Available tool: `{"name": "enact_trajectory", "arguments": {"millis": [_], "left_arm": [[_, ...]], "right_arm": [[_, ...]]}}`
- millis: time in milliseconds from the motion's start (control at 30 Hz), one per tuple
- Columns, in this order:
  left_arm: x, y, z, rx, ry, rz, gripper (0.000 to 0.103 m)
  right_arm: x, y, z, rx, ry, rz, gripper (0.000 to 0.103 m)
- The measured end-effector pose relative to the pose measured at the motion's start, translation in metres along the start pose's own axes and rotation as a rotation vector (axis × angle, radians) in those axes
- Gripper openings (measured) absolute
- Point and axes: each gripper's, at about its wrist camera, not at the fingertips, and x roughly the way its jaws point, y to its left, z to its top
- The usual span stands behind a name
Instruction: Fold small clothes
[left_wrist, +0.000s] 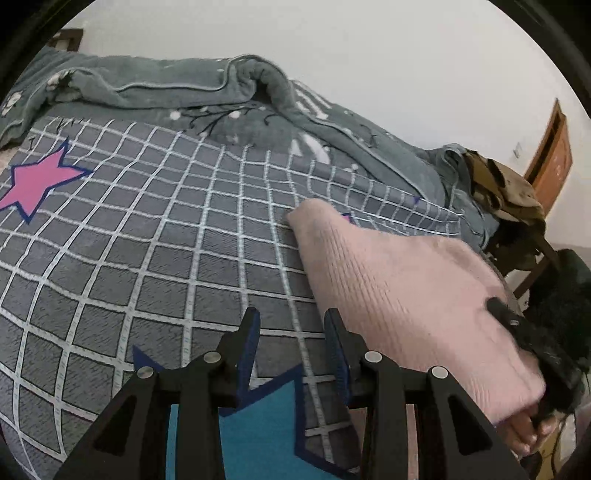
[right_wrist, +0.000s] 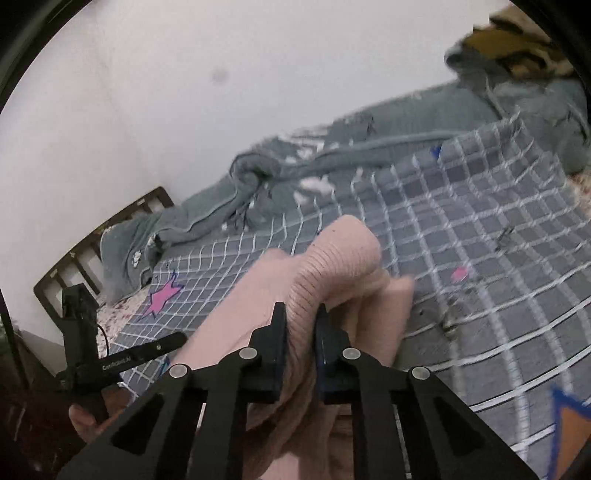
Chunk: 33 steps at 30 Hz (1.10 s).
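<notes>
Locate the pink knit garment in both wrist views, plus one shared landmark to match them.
Left wrist: pink knit garment lies right of centre on the checked bedspread, running to the lower right edge, beside the open left tongs.
Right wrist: pink knit garment fills centre and bottom, a ribbed fold pinched in the right tongs.
Shared landmark: pink star far left; left of the garment.

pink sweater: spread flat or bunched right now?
Bunched, partly lifted. The pink sweater humps up in a ribbed fold pinched by the right gripper; its far part lies on the checked bedsheet.
</notes>
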Motion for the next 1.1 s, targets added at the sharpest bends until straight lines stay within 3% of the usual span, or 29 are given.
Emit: {"name": "enact_trajectory", "arguments": {"millis": [133, 200, 267, 300, 433, 567, 667, 733, 767, 833, 933, 1100], "left_arm": [[-0.003, -0.013, -0.003, 0.029, -0.002, -0.053, 0.034], [-0.003, -0.022, -0.006, 0.046, 0.005, -0.072, 0.037], [-0.002, -0.029, -0.008, 0.057, 0.004, -0.086, 0.050], [-0.002, -0.033, -0.009, 0.062, 0.001, -0.093, 0.054], [-0.002, -0.048, -0.016, 0.096, 0.007, -0.097, 0.054], [-0.001, -0.054, -0.022, 0.099, 0.018, -0.079, 0.055], [0.006, -0.053, -0.026, 0.087, 0.058, -0.066, 0.057], [0.009, -0.053, -0.029, 0.083, 0.076, -0.073, 0.057], [0.009, -0.054, -0.030, 0.086, 0.083, -0.072, 0.057], [0.009, -0.056, -0.032, 0.105, 0.092, -0.075, 0.060], [0.011, -0.061, -0.037, 0.139, 0.120, -0.087, 0.062], [0.011, -0.063, -0.040, 0.153, 0.129, -0.088, 0.063]], "right_arm": [[0.031, -0.025, -0.012, 0.058, 0.129, -0.081, 0.015], [0.027, -0.028, -0.013, 0.055, 0.117, -0.081, 0.022], [0.014, -0.026, -0.011, 0.043, 0.093, -0.067, 0.032], [0.006, -0.025, -0.011, 0.043, 0.074, -0.055, 0.032], [-0.022, -0.005, -0.012, 0.018, 0.021, 0.042, 0.033], [-0.032, 0.024, -0.025, -0.078, 0.027, 0.055, 0.048], [-0.026, 0.035, -0.043, -0.124, 0.030, -0.003, 0.048], [-0.019, 0.042, -0.052, -0.204, 0.039, -0.091, 0.048], [-0.013, 0.043, -0.057, -0.256, 0.058, -0.189, 0.047], [-0.001, 0.025, -0.063, -0.220, 0.137, -0.271, 0.047], [-0.003, 0.001, -0.068, -0.092, 0.177, -0.199, 0.048], [-0.006, 0.013, -0.069, -0.162, 0.151, -0.241, 0.048]]}}
